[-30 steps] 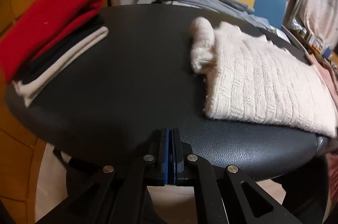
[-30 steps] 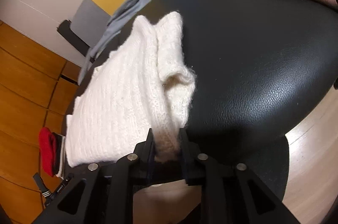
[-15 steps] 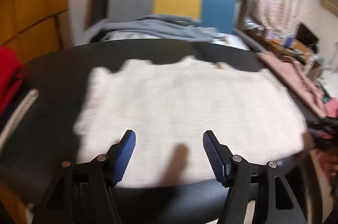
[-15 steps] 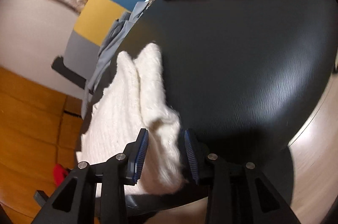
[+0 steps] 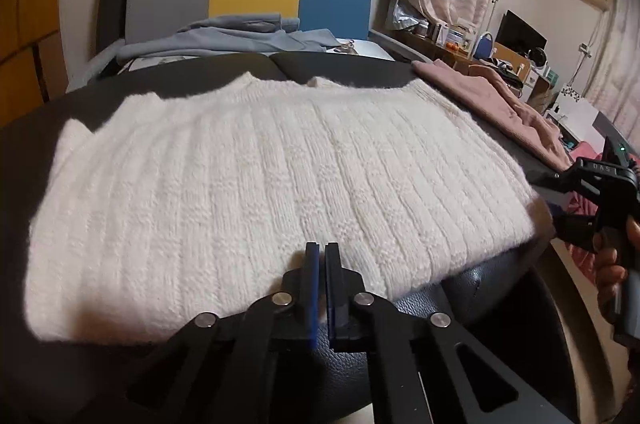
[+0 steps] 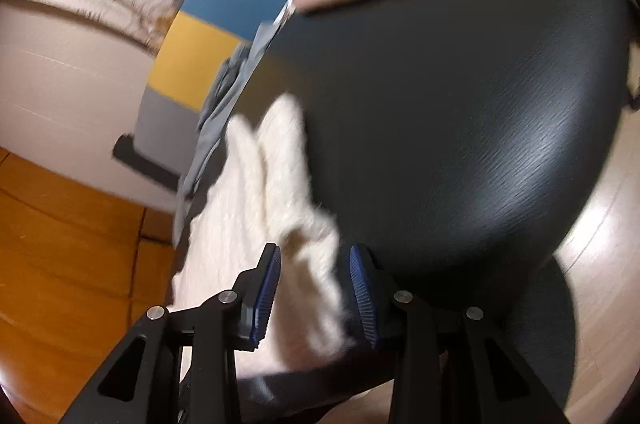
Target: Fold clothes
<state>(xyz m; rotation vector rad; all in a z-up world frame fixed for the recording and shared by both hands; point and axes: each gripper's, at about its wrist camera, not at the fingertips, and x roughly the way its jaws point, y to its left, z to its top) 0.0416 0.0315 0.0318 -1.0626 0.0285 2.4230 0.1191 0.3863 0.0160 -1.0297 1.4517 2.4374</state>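
On black table [image 5: 168, 79] | 1 white sweater [image 5: 260, 175] | 1 pink garment [image 5: 492, 99] | left gripper [image 5: 320, 254] jaws closed | right gripper [image 6: 316, 284] jaws open

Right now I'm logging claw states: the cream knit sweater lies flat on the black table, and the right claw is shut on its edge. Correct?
Not quite. The cream knit sweater does lie on the black table, but the right claw is open, as the right wrist view shows: its jaws stand apart on either side of the sweater's edge.
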